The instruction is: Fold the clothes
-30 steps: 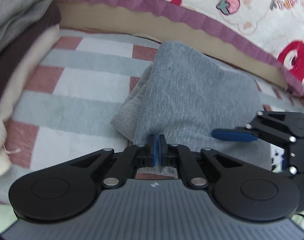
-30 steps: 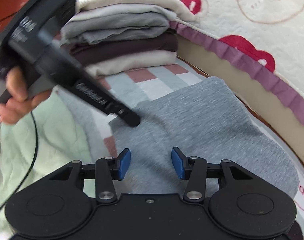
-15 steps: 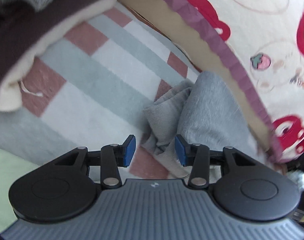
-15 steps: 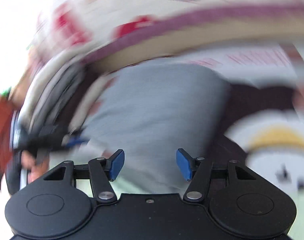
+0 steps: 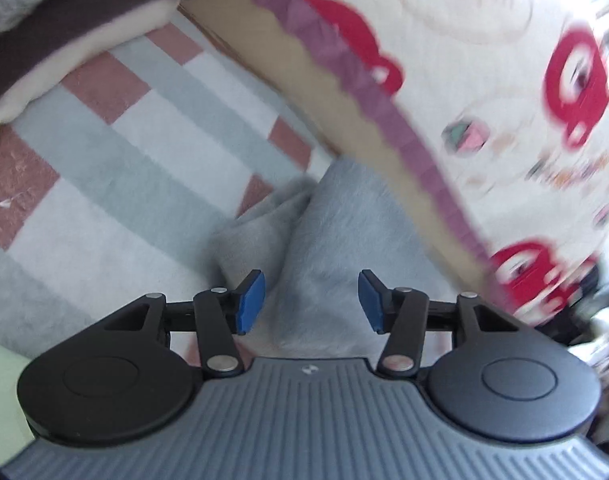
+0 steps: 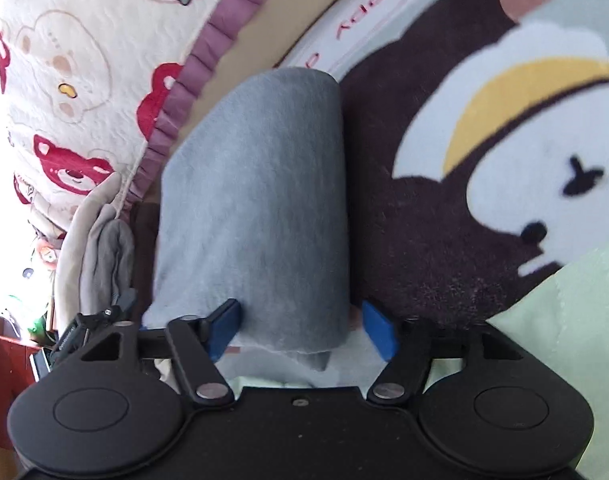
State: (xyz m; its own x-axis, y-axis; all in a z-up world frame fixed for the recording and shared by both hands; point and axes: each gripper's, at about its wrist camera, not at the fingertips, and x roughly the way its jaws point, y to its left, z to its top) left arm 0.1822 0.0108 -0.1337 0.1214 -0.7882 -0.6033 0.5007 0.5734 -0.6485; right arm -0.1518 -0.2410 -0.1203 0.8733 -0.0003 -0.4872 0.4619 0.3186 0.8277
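The patterned blanket on the bed carries the work; the cartoon-print quilt with its purple ruffle runs close along one side.

The grey garment lies on the blanket as a compact, layered rectangle, one long edge just beside the ruffle. In the left wrist view its near-left corner shows bunched, uneven layers. Whether a further fold is due or the piece is ready for stacking cannot be settled from this position.

A stack of folded clothes sits well apart toward the upper left.

The right tool is wide open, blue pads either side of the garment's near edge, nothing held. The left tool is likewise wide open over the opposite end, gripping nothing.

Risks noted:
- A pinch taking only the top layer would peel the fold open on lifting; the bunched corner is the likely site.
- A deep bite could catch the blanket beneath and drag it.
- Proximity to the ruffle invites a snag.
- Uneven lift between the tools would skew the layers.
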